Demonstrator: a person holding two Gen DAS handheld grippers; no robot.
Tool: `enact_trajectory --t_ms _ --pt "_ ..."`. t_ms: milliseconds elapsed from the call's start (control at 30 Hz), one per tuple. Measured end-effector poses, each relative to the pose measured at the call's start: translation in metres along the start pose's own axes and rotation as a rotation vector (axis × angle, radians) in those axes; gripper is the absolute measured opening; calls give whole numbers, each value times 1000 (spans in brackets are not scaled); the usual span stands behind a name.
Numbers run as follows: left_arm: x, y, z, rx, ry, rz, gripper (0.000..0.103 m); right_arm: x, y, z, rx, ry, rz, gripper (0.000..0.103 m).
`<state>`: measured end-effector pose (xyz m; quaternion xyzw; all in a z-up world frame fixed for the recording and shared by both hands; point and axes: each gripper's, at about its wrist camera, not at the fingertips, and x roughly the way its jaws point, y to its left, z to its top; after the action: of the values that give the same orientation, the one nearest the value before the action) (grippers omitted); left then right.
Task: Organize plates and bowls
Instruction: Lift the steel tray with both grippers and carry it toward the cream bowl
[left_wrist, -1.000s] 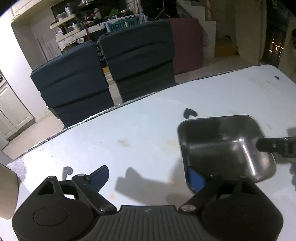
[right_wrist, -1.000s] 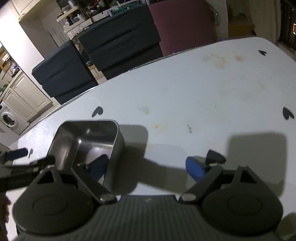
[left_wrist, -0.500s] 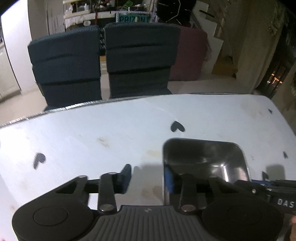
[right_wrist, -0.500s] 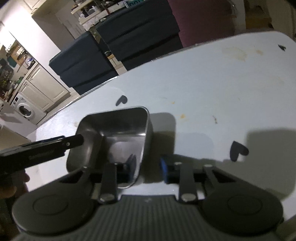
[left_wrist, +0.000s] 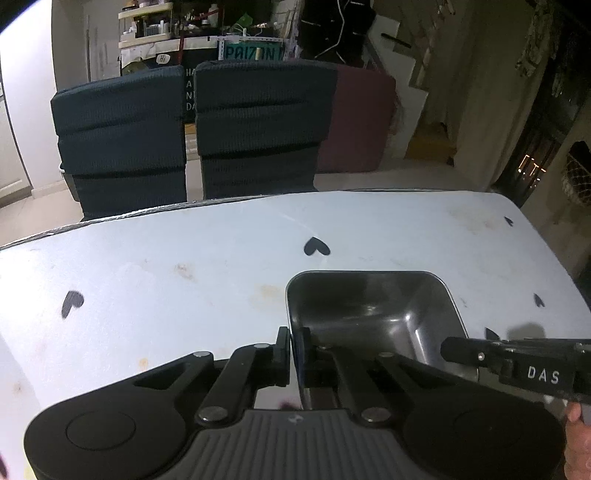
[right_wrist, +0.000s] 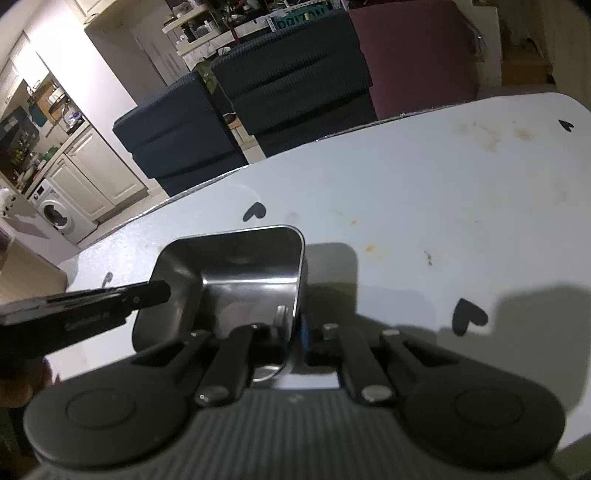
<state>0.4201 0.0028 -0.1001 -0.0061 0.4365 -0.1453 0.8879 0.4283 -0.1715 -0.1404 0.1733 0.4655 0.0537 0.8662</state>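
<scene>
A square steel bowl (left_wrist: 373, 314) sits on the pale table (left_wrist: 184, 280); it also shows in the right wrist view (right_wrist: 236, 273). My left gripper (left_wrist: 294, 350) is shut on the bowl's left wall, one finger outside and one inside. My right gripper (right_wrist: 295, 328) is shut on the bowl's right wall in the same way. The right gripper's body shows in the left wrist view (left_wrist: 517, 365), and the left gripper's body shows in the right wrist view (right_wrist: 74, 306).
Two dark chairs (left_wrist: 192, 140) and a maroon one (left_wrist: 362, 122) stand along the table's far edge. Black heart marks (left_wrist: 316, 246) dot the table top (right_wrist: 443, 192). Kitchen cabinets and a washing machine (right_wrist: 55, 214) are far left.
Both grippers have closed from open onto opposite walls of the steel bowl. The cameras have come closer to the bowl.
</scene>
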Motion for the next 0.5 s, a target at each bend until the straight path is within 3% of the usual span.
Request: enact_trajectory --t_ms 500 --pt "-96 -44 -46 -26 -74 -8 8 -81 -1 -16 -53 -36 72 6"
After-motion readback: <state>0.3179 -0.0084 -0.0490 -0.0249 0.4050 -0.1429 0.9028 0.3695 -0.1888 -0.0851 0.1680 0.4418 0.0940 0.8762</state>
